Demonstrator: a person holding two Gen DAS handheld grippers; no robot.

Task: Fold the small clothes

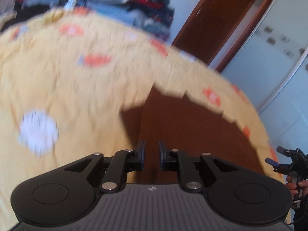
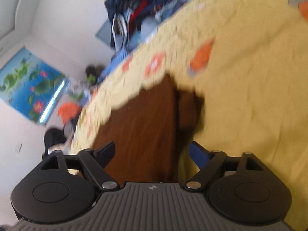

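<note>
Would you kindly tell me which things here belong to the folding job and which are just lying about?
Job: yellow cloth with orange patches, brown wooden table, left gripper, right gripper.
Lying about: heap of dark clothes, blue flower poster, brown wooden door.

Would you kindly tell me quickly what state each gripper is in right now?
Left gripper: open with a narrow gap, nothing between the fingers.
Right gripper: open wide, holding nothing; the yellow garment lies beside its right finger.
</note>
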